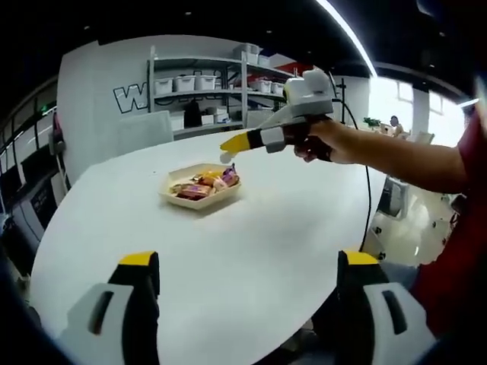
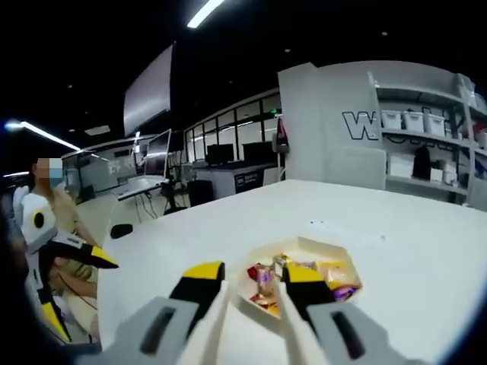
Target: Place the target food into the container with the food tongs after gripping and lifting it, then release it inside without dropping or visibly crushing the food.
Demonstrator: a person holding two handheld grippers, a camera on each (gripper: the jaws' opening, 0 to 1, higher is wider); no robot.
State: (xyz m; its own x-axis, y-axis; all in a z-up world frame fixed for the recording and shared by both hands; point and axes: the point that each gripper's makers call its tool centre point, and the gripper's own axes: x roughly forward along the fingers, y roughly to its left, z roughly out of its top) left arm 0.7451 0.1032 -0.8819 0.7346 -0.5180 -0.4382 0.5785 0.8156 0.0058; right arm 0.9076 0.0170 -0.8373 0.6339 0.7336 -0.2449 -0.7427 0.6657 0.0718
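A cream tray (image 1: 173, 190) of wrapped snacks (image 1: 204, 183) sits on the white round table (image 1: 259, 243). My right gripper (image 1: 228, 150), held by a hand (image 1: 316, 141), hovers just above the tray's far right side. In the right gripper view its yellow-tipped jaws (image 2: 251, 277) hold pale food tongs (image 2: 219, 312) along their inner faces. The arms are spread with nothing between them, just short of the tray (image 2: 304, 245) and its snacks (image 2: 262, 277). My left gripper (image 1: 247, 262) is wide open over the near table edge, well short of the tray. It also enters the right gripper view at the left (image 2: 72, 285).
Shelves with white bins (image 1: 199, 82) and a white wall stand behind the table. A person (image 2: 57, 217) sits at the left beyond the table edge. A small dark object (image 2: 121, 230) lies on the table's far left. Desks with monitors (image 2: 156, 156) fill the background.
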